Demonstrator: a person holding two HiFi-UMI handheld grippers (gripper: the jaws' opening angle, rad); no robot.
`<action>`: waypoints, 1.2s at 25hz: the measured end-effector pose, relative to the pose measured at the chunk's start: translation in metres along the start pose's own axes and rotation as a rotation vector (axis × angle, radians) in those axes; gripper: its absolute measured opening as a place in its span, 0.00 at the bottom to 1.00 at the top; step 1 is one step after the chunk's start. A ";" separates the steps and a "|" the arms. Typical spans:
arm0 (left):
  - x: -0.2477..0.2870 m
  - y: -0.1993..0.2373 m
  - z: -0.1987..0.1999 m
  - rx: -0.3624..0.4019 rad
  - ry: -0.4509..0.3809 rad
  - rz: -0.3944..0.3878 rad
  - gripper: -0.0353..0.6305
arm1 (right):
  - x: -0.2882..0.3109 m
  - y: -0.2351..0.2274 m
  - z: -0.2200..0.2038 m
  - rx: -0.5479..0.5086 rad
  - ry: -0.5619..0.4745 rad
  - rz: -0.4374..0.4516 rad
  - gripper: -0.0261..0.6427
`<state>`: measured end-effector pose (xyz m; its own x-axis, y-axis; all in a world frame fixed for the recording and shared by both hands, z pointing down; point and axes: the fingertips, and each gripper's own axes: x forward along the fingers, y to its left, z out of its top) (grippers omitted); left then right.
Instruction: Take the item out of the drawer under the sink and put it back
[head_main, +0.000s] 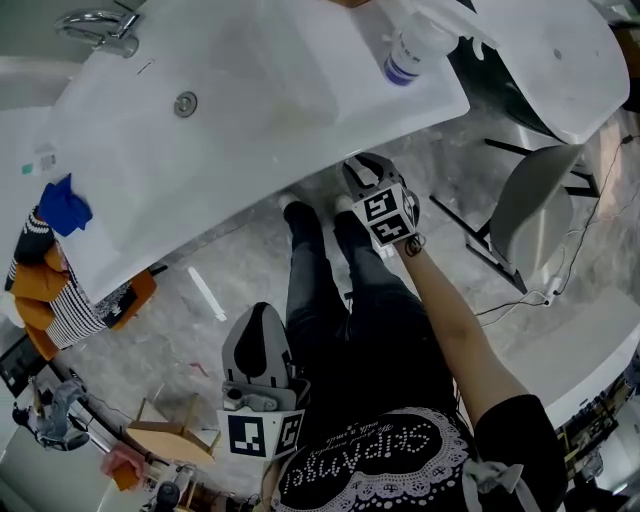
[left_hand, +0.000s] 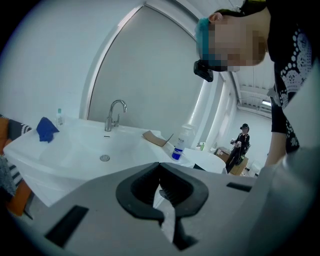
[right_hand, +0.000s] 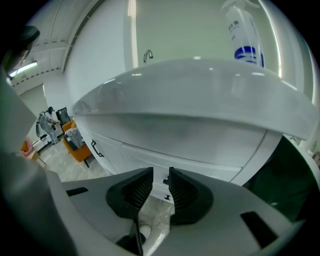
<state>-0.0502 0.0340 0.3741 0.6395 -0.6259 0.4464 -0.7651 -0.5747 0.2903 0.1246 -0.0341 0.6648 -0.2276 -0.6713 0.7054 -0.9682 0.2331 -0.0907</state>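
A person in dark trousers (head_main: 330, 300) stands facing a wide white moulded sink counter (head_main: 300, 90) and holds a grey two-jaw gripper in each hand. The right gripper (head_main: 362, 172) is reached forward and tilted down, close to the counter's front edge. In the right gripper view its ribbed black pads (right_hand: 182, 190) stand a narrow gap apart with nothing between them. Through that gap shows the white cabinet (right_hand: 130, 150) under the sink, with a small dark drawer handle (right_hand: 165, 181) straight ahead of the jaws. The drawer fronts look flush and closed, so the item inside is hidden from every view. The left gripper (head_main: 262, 312) hangs lower and nearer the person's body, beside the left leg. In the left gripper view its jaw tips meet and it grips nothing (left_hand: 160, 167). On the counter a clear plastic spray bottle with a blue label (head_main: 410, 50) stands near the right end, well apart from the curved chrome tap (head_main: 100, 25) at the back of the basin. A crumpled blue cloth (head_main: 65, 205) lies at the left end, and a flat piece of brown cardboard (left_hand: 156, 137) lies between the tap and the bottle.
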 end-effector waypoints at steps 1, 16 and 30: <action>0.001 0.000 -0.003 -0.008 0.008 -0.002 0.06 | 0.007 -0.002 -0.004 -0.004 0.011 -0.002 0.17; 0.016 0.002 -0.027 -0.019 0.080 -0.026 0.06 | 0.076 -0.019 -0.043 0.141 0.102 -0.045 0.21; 0.025 0.005 -0.049 -0.047 0.132 -0.036 0.06 | 0.118 -0.028 -0.063 0.232 0.121 -0.049 0.23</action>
<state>-0.0415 0.0410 0.4283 0.6535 -0.5289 0.5415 -0.7467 -0.5679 0.3463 0.1313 -0.0752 0.7948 -0.1797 -0.5853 0.7907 -0.9787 0.0253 -0.2037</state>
